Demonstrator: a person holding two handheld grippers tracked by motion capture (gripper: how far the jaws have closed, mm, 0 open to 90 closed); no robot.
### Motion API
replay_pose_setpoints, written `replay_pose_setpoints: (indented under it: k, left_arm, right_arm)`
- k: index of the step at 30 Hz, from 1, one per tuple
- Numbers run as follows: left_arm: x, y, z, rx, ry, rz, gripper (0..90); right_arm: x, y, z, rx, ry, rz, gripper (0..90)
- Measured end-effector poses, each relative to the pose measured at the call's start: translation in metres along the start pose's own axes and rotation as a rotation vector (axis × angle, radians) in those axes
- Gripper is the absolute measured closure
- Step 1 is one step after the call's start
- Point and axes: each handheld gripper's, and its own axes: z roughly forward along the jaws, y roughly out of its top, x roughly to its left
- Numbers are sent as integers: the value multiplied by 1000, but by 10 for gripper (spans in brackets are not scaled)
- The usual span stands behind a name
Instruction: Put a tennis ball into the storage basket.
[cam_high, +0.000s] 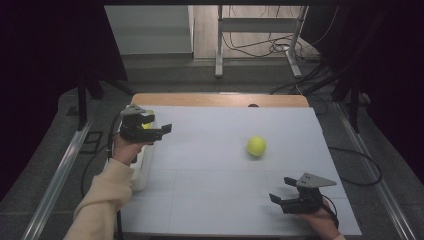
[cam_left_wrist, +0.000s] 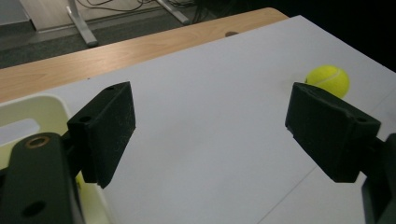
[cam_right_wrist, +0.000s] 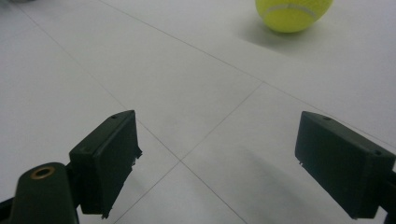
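Left tongs (cam_high: 162, 131) wide, empty, above bin (cam_high: 142, 170) at desk (cam_high: 210, 200) left edge; right tongs (cam_high: 280, 192) wide, empty, near front edge, probably awaiting ball (cam_high: 256, 145).

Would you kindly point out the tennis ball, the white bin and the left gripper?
tennis ball (cam_high: 256, 145): high view, middle of the ball.
white bin (cam_left_wrist: 35, 112): left gripper view, inner wall.
left gripper (cam_high: 159, 129): high view, between its fingertips.

your left gripper (cam_high: 161, 131) and right gripper (cam_high: 278, 196) are black with blocky jaws, grey three-cornered plates, brass-ringed holes and trailing black cables; your left sleeve (cam_high: 102, 202) is cream.
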Motion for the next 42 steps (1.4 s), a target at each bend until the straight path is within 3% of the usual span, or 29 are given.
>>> replay_pose_setpoints:
  k: [19, 36, 42]
  left_arm:
    - [-28, 2, 8, 0, -70, 53, 166]
    - [-51, 2, 19, 5, -132, 76, 167]
    - [-62, 1, 22, 7, -155, 104, 166]
  right_arm:
    - [0, 0, -1, -3, 1, -5, 139]
    - [0, 1, 0, -6, -4, 8, 139]
    - [1, 2, -1, -13, 1, 4, 140]
